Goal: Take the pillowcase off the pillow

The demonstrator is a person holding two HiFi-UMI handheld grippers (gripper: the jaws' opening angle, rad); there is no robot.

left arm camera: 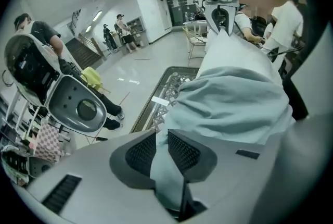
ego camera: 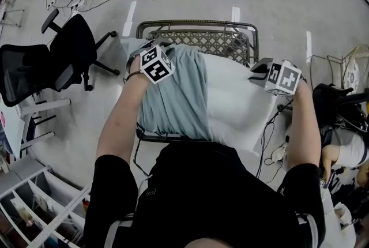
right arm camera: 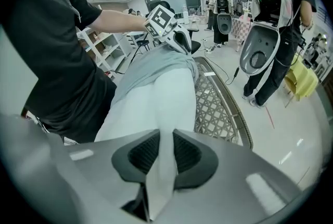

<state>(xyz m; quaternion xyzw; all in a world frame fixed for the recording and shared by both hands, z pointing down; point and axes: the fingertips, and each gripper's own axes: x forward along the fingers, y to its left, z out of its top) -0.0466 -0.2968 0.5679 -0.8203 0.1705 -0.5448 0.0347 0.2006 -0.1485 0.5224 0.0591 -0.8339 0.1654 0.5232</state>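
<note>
Left tool (left arm camera: 162, 139) on pillowcase (left arm camera: 234, 100), right tool (right arm camera: 166, 140) on pillow (right arm camera: 164, 98)

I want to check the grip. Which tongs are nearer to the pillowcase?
Left. The left tongs clamp the pillowcase itself. The right tongs clamp the bare white end of the pillow, apart from the pillowcase.

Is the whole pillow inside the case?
No, the pillow shows bare white on the right; the case covers only its left part.
</note>
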